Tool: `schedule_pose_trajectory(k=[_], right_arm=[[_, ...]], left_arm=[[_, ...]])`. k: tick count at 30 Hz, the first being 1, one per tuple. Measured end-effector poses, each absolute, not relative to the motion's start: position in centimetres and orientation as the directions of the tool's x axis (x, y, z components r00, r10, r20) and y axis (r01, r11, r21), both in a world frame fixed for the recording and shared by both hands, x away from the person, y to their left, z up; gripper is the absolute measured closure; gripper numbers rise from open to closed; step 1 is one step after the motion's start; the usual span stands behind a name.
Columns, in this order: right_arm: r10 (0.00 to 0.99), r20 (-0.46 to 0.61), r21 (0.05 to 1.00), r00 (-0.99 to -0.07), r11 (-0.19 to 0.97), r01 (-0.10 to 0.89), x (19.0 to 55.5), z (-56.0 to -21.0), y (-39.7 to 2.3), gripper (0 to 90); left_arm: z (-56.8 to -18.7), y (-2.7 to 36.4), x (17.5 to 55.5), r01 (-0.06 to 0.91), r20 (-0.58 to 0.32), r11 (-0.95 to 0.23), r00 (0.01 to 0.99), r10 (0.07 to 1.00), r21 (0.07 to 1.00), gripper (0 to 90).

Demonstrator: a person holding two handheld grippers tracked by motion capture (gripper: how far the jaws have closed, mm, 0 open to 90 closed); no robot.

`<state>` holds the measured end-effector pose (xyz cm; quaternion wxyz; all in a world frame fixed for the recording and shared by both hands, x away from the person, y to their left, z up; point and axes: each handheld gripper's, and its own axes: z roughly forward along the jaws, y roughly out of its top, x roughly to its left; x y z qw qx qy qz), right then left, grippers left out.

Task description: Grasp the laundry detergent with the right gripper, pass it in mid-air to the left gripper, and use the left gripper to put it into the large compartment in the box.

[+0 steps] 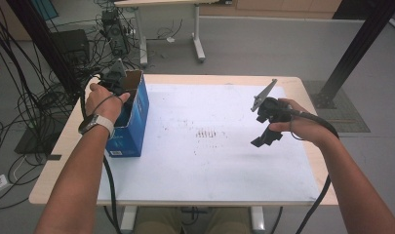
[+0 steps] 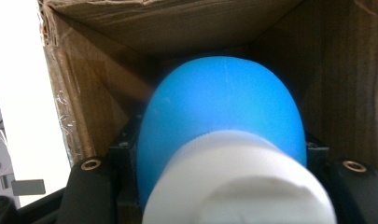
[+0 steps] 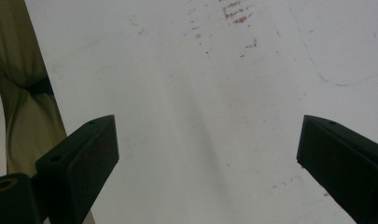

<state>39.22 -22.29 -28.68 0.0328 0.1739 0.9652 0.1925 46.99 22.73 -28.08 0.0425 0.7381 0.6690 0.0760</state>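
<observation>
The left hand-held gripper [image 1: 121, 90] sits in the open top of the box [image 1: 131, 127], a blue carton with bare cardboard inside, standing upright near the left edge of the worktop [image 1: 224, 165]. In the left gripper view its jaws are clamped on a bottle [image 2: 221, 140], blue-bodied with a white ribbed cap [image 2: 238, 182] towards the camera. The bottle lies along the jaws and points into the box, whose brown walls [image 2: 102, 93] close around it on every side. The bottle is therefore inside the box's mouth but in the grip, and whether its far end touches the box floor cannot be told from here.

The right hand-held gripper [image 1: 264, 124] hangs well to the right of the box, above the white sheet [image 1: 224, 165] that covers the worktop, jaws down. In the right gripper view its jaws stand wide apart with nothing between them, only the stained sheet below.

As a judgement, the work in hand is packing the bottle into the box, and it looks close to done: the carry across is finished and the bottle is past the rim. What remains is to lower it until it rests, release it, and lift the left gripper clear of the box without catching the walls. No other loose item lies on the sheet beside the box, so nothing more seems to be waiting.
</observation>
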Motion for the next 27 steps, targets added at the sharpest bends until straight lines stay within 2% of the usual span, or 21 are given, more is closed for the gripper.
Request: schedule_pose_trajectory(k=[27], right_arm=[[0.350,0.005,0.382,-0.937,0.865,0.325,39.05,-28.81,-22.48,5.3]], left_arm=[[-28.13,22.66,46.94,0.980,0.061,-0.106,0.097,0.993,0.169,37.2]])
